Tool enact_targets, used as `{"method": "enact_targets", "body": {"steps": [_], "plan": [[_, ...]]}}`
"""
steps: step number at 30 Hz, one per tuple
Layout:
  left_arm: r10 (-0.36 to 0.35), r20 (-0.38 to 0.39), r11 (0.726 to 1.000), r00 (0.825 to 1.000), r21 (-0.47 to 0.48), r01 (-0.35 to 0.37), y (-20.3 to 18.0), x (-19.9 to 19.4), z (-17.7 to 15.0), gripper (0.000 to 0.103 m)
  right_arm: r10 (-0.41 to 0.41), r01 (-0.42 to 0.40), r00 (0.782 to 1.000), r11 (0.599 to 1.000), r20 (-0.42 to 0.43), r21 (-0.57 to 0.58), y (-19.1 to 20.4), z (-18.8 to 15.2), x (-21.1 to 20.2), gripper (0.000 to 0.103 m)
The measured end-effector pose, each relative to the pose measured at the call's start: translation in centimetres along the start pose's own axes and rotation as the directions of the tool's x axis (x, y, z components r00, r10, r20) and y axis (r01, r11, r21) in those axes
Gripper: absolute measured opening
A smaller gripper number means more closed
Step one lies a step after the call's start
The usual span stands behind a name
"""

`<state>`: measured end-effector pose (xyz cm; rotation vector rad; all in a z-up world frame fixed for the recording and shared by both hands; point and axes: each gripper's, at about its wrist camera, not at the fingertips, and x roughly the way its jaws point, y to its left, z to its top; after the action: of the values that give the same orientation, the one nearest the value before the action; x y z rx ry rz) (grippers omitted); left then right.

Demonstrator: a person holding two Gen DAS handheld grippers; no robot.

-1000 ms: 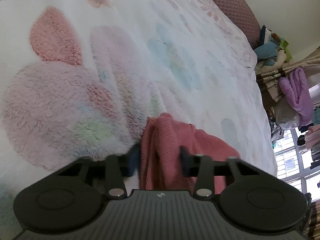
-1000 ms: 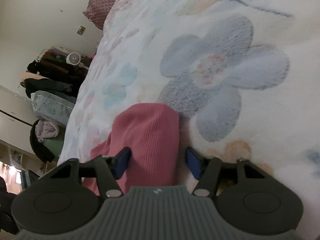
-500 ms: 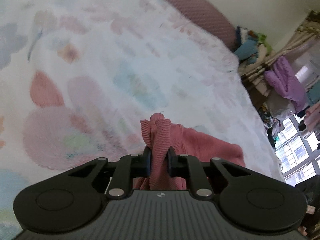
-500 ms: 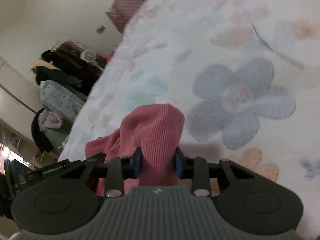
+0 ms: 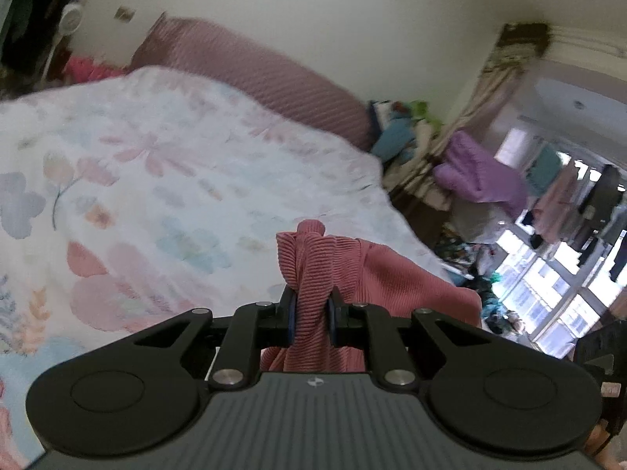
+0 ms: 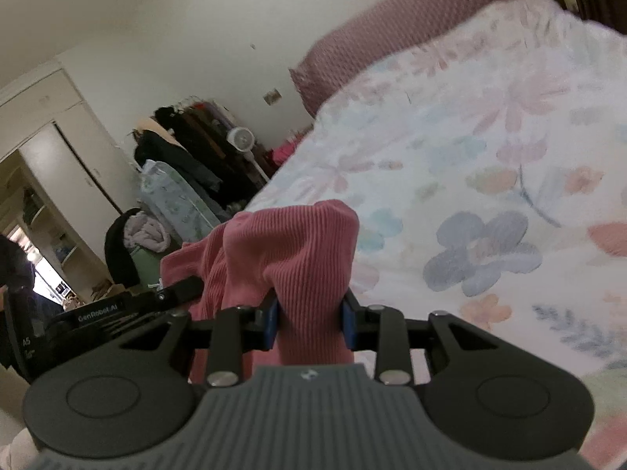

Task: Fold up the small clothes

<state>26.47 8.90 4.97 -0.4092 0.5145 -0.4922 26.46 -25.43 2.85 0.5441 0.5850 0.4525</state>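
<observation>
Fabric fills both grips: we have the left gripper [image 5: 311,323] clamped on a bunched corner of the pink ribbed garment [image 5: 395,286], and the right gripper [image 6: 309,327] clamped on a thicker fold of the same garment [image 6: 298,250]. In each wrist view a tuft of cloth stands up just ahead of the pads, and the rest of the garment trails off toward the other hand. In the right view we can see the left tool just to the left of our fingers, with the cloth running across to it.

The flowered fleece blanket [image 5: 164,180] lies ahead of and below both grippers, well apart from the pinched corners, and the pink pillow [image 6: 395,27] sits far ahead at the wall. We cannot tell whether the lower hem touches the bed, since it hangs under the tools and out of sight.

We judge the step in hand to be the lift-and-spread: the garment is picked up by two points and held in the air, not yet folded. Next we should draw our hands apart until the cloth between them goes taut, then lay it flat on the blanket ahead. Both grips are on bunched cloth, so a layer could slip free if we pull too sharply.
</observation>
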Motion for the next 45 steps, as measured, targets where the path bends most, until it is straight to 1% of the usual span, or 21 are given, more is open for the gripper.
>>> {"method": "enact_targets", "body": {"steps": [2, 5, 10, 12, 15, 17, 20, 25, 29, 32, 36, 39, 42, 43, 45], "plan": [[-0.027, 0.020, 1.000, 0.999, 0.016, 0.027, -1.5, -1.8, -0.6, 0.016, 0.004, -0.004, 1.000, 1.000, 0.017, -0.017, 0.9, -0.6, -2.6, 0.028], [-0.064, 0.029, 0.998, 0.998, 0.011, 0.064, -2.9, -4.0, -1.7, 0.016, 0.004, -0.003, 1.000, 1.000, 0.023, -0.031, 2.0, -1.9, -6.4, 0.028], [-0.110, -0.003, 0.994, 0.994, 0.009, 0.110, -4.9, -6.8, -3.9, 0.016, 0.006, -0.006, 1.000, 1.000, 0.013, -0.029, 2.9, -4.8, -12.1, 0.028], [-0.131, -0.029, 0.991, 0.991, 0.006, 0.131, -5.2, -7.0, -4.9, 0.016, 0.006, -0.006, 1.000, 1.000, 0.007, -0.014, 2.6, -5.8, -13.8, 0.028], [-0.120, -0.080, 0.993, 0.990, 0.003, 0.120, -4.7, -5.7, -6.1, 0.016, -0.015, 0.015, 1.000, 1.000, -0.016, 0.005, 1.5, -6.9, -14.5, 0.028], [-0.104, -0.114, 0.995, 0.988, -0.014, 0.103, -3.8, -3.9, -6.9, 0.016, -0.034, 0.035, 0.999, 0.999, -0.038, 0.027, 0.4, -7.6, -14.0, 0.028], [-0.071, -0.179, 0.997, 0.981, -0.025, 0.067, -2.2, -0.3, -7.8, 0.016, -0.071, 0.074, 0.995, 0.996, -0.073, 0.044, -1.7, -8.4, -11.9, 0.028], [-0.034, -0.263, 0.999, 0.964, -0.038, 0.025, 0.2, 5.1, -7.9, 0.016, -0.130, 0.140, 0.982, 0.988, -0.139, 0.063, -5.5, -8.1, -6.6, 0.028], [-0.003, -0.329, 1.000, 0.944, -0.023, -0.005, 1.9, 9.5, -7.6, 0.016, -0.144, 0.165, 0.970, 0.982, -0.196, 0.096, -8.5, -7.2, -2.1, 0.028], [0.008, -0.380, 1.000, 0.925, -0.018, -0.016, 3.2, 12.0, -8.1, 0.016, -0.148, 0.180, 0.960, 0.976, -0.236, 0.120, -10.6, -6.7, 0.6, 0.028], [0.031, -0.436, 0.999, 0.899, -0.016, -0.042, 4.7, 14.6, -9.1, 0.016, -0.138, 0.196, 0.947, 0.963, -0.290, 0.183, -13.9, -7.0, 3.4, 0.028], [0.034, -0.464, 0.998, 0.885, -0.032, -0.055, 6.0, 15.7, -9.9, 0.017, -0.115, 0.194, 0.948, 0.948, -0.296, 0.254, -16.1, -7.5, 4.4, 0.029], [0.038, -0.497, 0.998, 0.867, -0.029, -0.060, 7.1, 16.8, -11.0, 0.018, -0.131, 0.223, 0.946, 0.927, -0.296, 0.303, -17.8, -8.2, 5.0, 0.032], [0.036, -0.501, 0.998, 0.865, -0.034, -0.061, 7.4, 16.9, -11.2, 0.018, -0.128, 0.225, 0.947, 0.919, -0.294, 0.325, -18.3, -8.5, 5.1, 0.034], [0.027, -0.500, 0.997, 0.866, -0.048, -0.059, 7.5, 16.7, -11.0, 0.019, -0.124, 0.227, 0.950, 0.906, -0.288, 0.357, -18.6, -8.9, 5.2, 0.035]]}}
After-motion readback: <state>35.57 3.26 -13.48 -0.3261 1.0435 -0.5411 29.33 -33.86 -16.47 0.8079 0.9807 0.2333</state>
